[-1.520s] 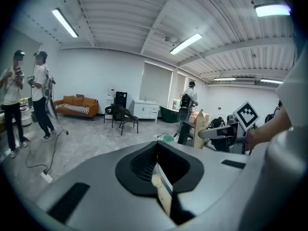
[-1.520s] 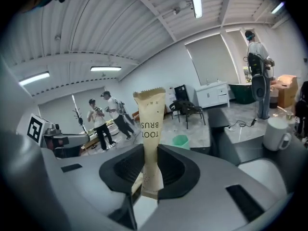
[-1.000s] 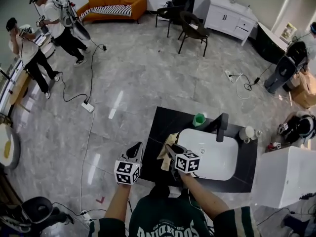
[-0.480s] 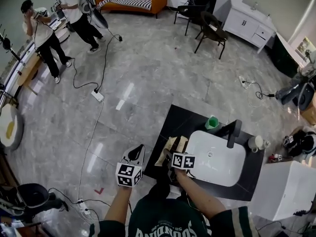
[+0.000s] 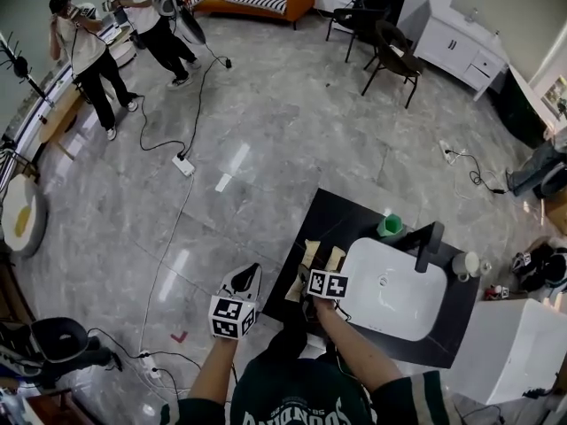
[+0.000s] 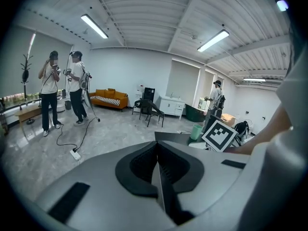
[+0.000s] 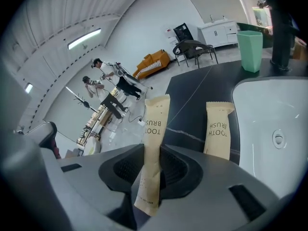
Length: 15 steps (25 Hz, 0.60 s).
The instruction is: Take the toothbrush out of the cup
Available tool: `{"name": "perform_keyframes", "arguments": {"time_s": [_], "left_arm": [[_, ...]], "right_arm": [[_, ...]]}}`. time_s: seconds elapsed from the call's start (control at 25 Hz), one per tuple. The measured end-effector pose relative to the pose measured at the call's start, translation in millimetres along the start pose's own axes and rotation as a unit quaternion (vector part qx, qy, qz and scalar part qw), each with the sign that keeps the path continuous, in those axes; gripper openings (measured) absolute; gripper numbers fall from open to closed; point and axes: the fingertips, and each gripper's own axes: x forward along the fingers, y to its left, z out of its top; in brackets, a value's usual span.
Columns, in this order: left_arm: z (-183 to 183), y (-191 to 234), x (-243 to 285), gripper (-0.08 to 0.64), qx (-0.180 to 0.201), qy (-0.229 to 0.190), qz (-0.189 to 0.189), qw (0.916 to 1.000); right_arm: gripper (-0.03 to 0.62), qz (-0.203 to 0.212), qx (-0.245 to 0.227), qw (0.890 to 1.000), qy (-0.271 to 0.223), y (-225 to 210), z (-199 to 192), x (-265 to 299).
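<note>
Right gripper [image 7: 153, 153]: clamped on wrapped toothbrush packet [image 7: 155, 129], pads pressing near packet's rear end, printed end projecting forward past jaws over black counter [image 7: 192, 100]. Second toothbrush packet [image 7: 217, 131]: flat on counter, near held packet, just beside white sink basin [image 7: 269, 109]. Green cup [image 7: 250, 44]: upright at far side of counter, near black faucet [image 7: 281, 28], well apart from both packets. Left gripper [image 6: 158, 150]: jaws fully together, nothing between, held off counter above grey floor [image 6: 96, 134].

Dark green jersey [image 5: 297, 395], white lettering, short sleeves [image 5: 423, 388] — grey left gripper [image 6: 158, 150], right gripper [image 7: 153, 150], 2 black-and-white marker cubes [image 5: 230, 313]
</note>
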Motion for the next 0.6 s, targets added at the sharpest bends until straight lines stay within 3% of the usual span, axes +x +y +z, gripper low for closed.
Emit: {"name": "perform_keyframes", "arguments": {"time_s": [0.28, 0.6], "left_arm": [[3, 0, 5, 0.011, 0.001, 0.001, -0.003, 1.0000], [11, -17, 16, 0.012, 0.010, 0.001, -0.026, 0.9996]], "right_arm": [[0.152, -0.008, 0.027, 1.000, -0.004, -13, 3, -1], [0.155, -0.006, 0.035, 0.999, -0.014, -18, 8, -15]]}}
